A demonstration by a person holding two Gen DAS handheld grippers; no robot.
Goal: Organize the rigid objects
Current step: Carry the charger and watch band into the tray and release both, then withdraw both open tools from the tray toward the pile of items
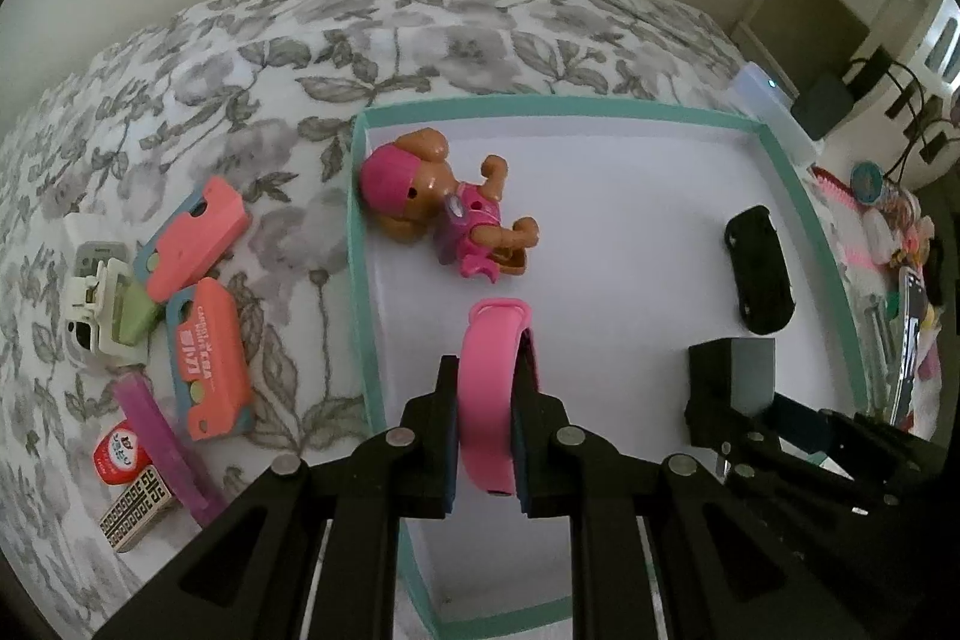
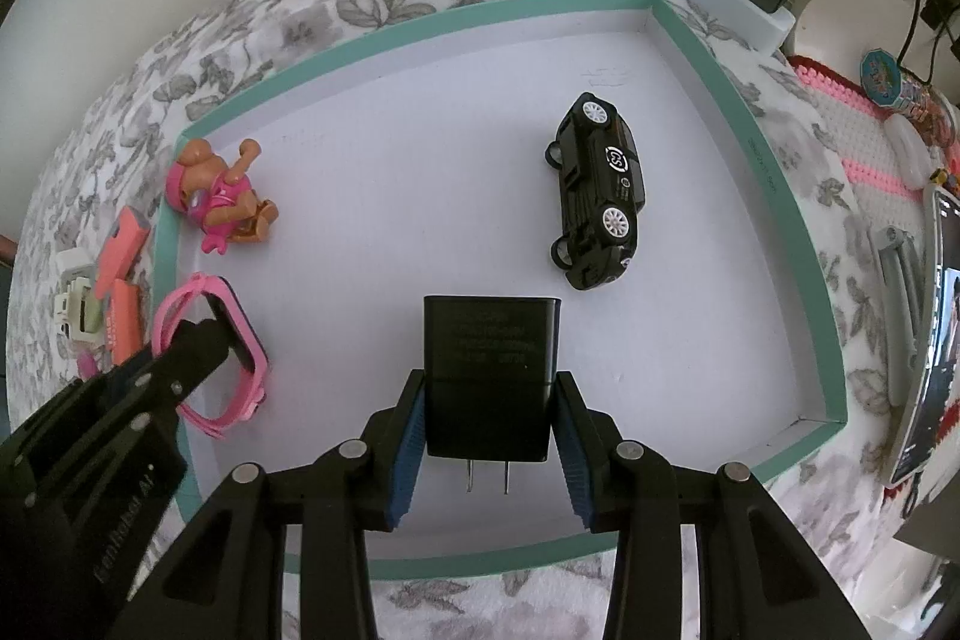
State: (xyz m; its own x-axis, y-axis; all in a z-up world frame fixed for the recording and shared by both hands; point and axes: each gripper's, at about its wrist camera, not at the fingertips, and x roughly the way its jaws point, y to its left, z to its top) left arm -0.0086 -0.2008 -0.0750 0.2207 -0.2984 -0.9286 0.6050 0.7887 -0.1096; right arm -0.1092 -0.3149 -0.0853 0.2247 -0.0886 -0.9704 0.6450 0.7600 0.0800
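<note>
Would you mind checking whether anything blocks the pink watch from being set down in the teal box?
Nothing visible does. The left gripper holds the pink watch over bare box floor; the dog figure, black car and charger lie clear.

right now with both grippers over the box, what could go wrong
The left gripper pinches the pink watch only across its thin band, so it might twist or slip on release. The right gripper holds the black charger close beside it, so the two could bump. The toy car lies on its side and may roll if nudged.
</note>
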